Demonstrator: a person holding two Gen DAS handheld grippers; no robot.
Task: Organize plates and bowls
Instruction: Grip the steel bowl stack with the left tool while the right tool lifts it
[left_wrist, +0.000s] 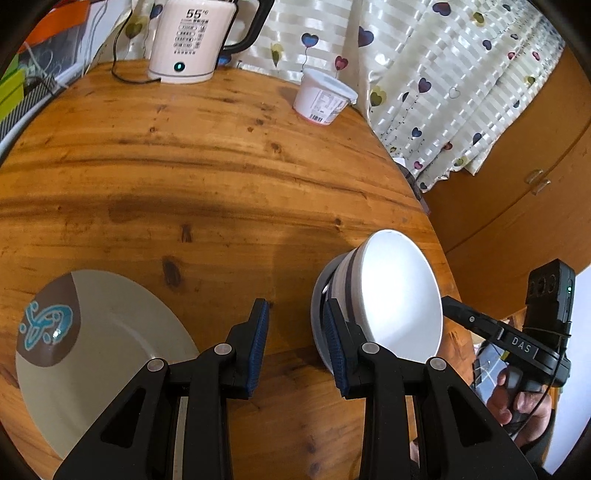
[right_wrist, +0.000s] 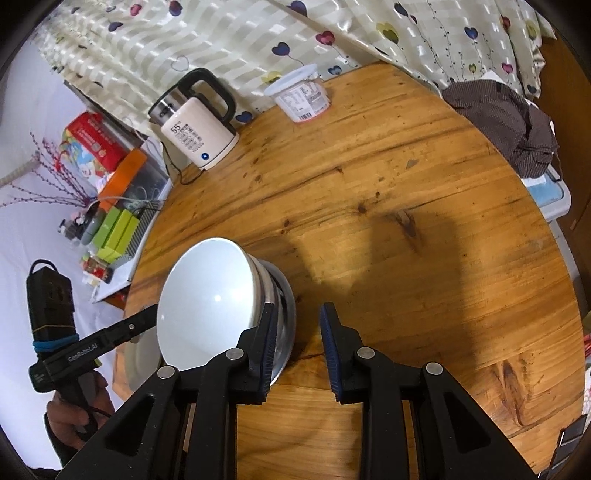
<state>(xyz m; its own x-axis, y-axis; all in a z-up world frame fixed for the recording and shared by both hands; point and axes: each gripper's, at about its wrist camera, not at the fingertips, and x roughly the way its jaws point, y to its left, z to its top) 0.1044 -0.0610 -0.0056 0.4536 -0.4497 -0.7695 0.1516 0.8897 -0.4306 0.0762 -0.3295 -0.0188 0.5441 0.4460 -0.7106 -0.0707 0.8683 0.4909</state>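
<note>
A white bowl (left_wrist: 399, 295) lies tilted in a second, steel-looking bowl (left_wrist: 317, 314) on the round wooden table (left_wrist: 207, 177). My left gripper (left_wrist: 295, 339) is open, its right finger beside the nested bowls, touching or nearly so. A beige plate (left_wrist: 103, 354) with a brown and turquoise patch lies left of it. In the right wrist view my right gripper (right_wrist: 299, 347) is open, its left finger against the outer bowl (right_wrist: 286, 332) under the white bowl (right_wrist: 207, 295). Neither gripper holds anything.
A white electric kettle (left_wrist: 188, 40) with a black handle and cord stands at the table's far edge, a white plastic tub (left_wrist: 323, 98) next to it. A brown cloth (right_wrist: 509, 118) lies at the right edge. Boxes (right_wrist: 110, 229) sit beyond the left edge. A heart-patterned curtain (left_wrist: 424, 74) hangs behind.
</note>
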